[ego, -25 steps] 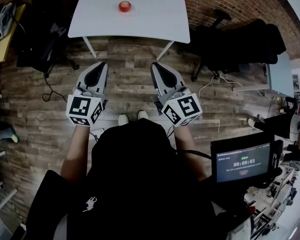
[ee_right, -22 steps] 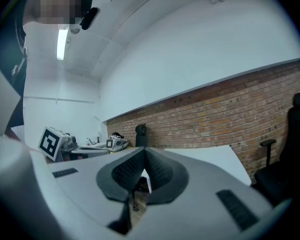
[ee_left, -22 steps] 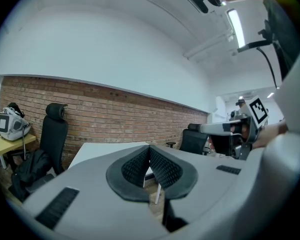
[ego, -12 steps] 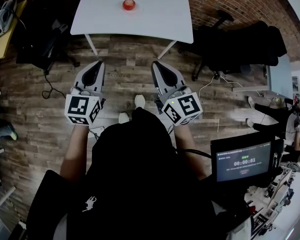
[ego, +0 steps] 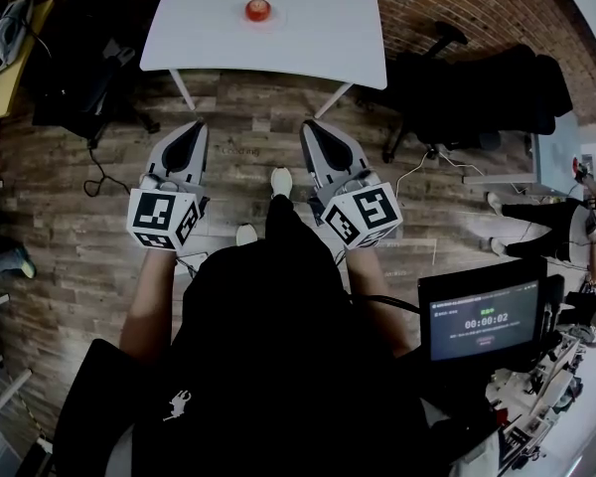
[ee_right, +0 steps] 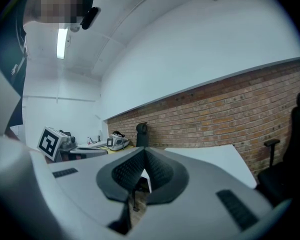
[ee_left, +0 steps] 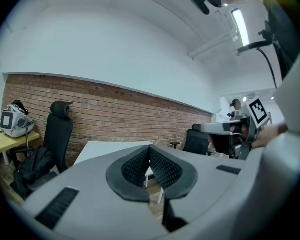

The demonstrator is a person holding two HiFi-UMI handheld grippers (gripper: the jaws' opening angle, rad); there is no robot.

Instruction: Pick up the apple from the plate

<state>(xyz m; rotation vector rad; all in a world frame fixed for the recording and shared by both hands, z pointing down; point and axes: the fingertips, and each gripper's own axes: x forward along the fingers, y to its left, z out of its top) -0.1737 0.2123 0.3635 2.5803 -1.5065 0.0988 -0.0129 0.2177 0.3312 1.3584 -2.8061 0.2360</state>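
A red apple [ego: 257, 10] sits on a barely visible plate on the white table [ego: 308, 38] at the top of the head view. Both grippers are held over the wooden floor, well short of the table. My left gripper [ego: 196, 127] has its jaws pressed together with nothing between them, as the left gripper view [ee_left: 149, 150] also shows. My right gripper [ego: 307, 127] is likewise shut and empty [ee_right: 144, 152]. Each gripper view catches the table top beyond the jaws [ee_left: 105, 151] [ee_right: 215, 159], but the apple is hidden there.
Black office chairs stand to the right [ego: 467, 87] and left [ego: 89, 78] of the table. A yellow desk [ego: 5, 78] with a device is at far left. A monitor [ego: 482, 321] sits at lower right, and a person's legs [ego: 536, 222] are nearby.
The person has stepped forward, one shoe now ahead on the floor. The table and apple sit slightly nearer and to the right. Both grippers stay shut.
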